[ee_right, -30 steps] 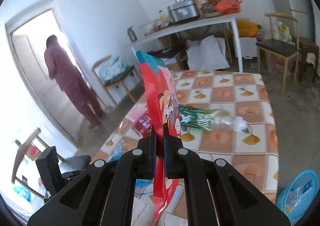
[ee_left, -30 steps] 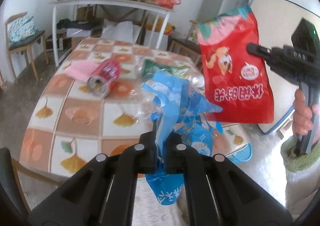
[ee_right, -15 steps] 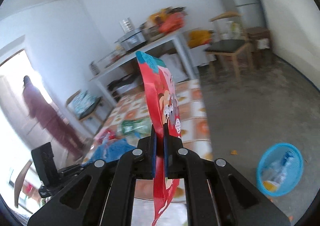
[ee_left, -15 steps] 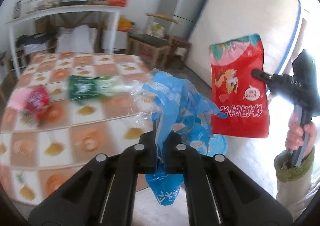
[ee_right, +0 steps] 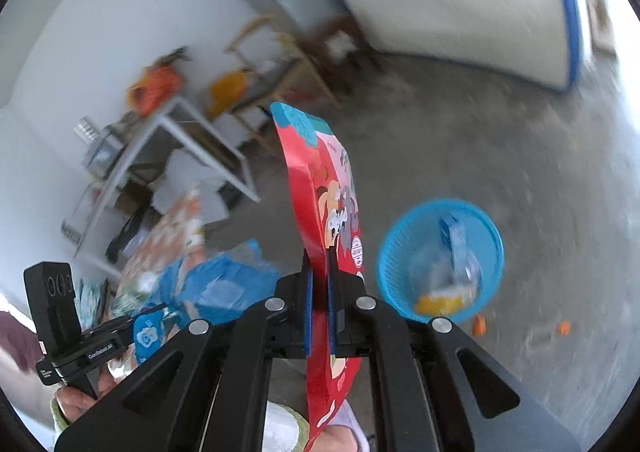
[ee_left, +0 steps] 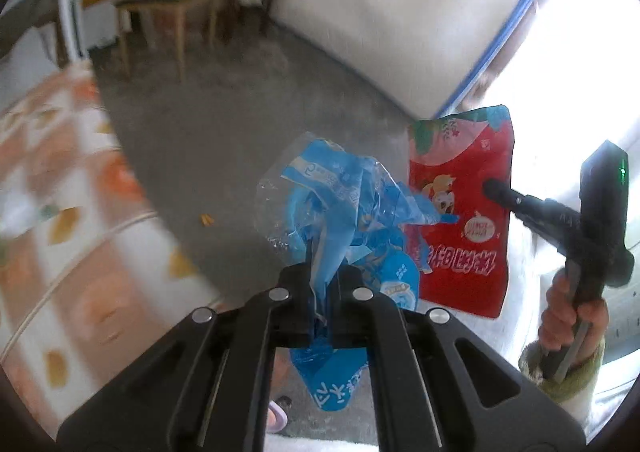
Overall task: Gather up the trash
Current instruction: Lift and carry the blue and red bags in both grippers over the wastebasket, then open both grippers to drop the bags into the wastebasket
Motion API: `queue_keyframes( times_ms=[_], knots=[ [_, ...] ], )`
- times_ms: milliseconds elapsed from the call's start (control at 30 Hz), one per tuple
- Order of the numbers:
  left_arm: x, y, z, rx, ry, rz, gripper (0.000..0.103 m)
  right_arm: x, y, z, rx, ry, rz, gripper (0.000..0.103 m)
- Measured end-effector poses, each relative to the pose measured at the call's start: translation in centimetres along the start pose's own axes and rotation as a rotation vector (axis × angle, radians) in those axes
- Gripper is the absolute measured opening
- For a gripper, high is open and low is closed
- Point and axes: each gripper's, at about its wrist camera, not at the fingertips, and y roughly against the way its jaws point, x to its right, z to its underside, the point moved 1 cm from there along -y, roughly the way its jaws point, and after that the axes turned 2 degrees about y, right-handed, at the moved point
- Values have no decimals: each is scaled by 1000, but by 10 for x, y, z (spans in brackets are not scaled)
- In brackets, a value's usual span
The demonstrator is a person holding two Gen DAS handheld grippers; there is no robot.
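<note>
From the left wrist view, the left tool is clamping a crumpled blue plastic wrapper, its jaws pressed together on a twisted neck of the film so the loose bulk is standing up ahead of the fingers and a tail is hanging below. Pinching it at the gathered part looks like the way to keep such limp film from slipping while it is being carried. The wrapper is riding over the bare grey floor, clear of the patterned desk at the left edge. To the right, the right tool is gripping a red snack bag flat-on, with a hand wrapped round its handle.

From the right wrist view, the right tool is closing tight on the red snack bag, seen edge-on and standing upright between the blue pads. The bag is being held by its middle, probably so it stays stiff and drops cleanly. A blue basket is sitting on the floor just right of the bag, already holding a few pieces of rubbish; both loads appear to be heading there. At lower left, the left tool is holding the blue wrapper.
</note>
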Motion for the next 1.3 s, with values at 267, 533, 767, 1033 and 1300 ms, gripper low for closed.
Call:
queue_keyframes(
  times_ms=[267,533,767,1033,1300],
  knots=[
    [38,-145,-51,-204,-22,-68,2,84,-88,-4,-105,-215,69,6],
    [50,-240,-87,-252,6,-131,47,146,-129,-5,-115,-332,158,6],
    [46,-256,-85,-275,62,-66,53,163,-129,5,-128,-347,178,6],
    [45,-175,-89,-158,50,-2,56,146,-140,-14,-107,-302,184,6],
    [30,-41,-60,33,-16,-19,68,159,-208,-13,-258,-242,398,46]
  ],
)
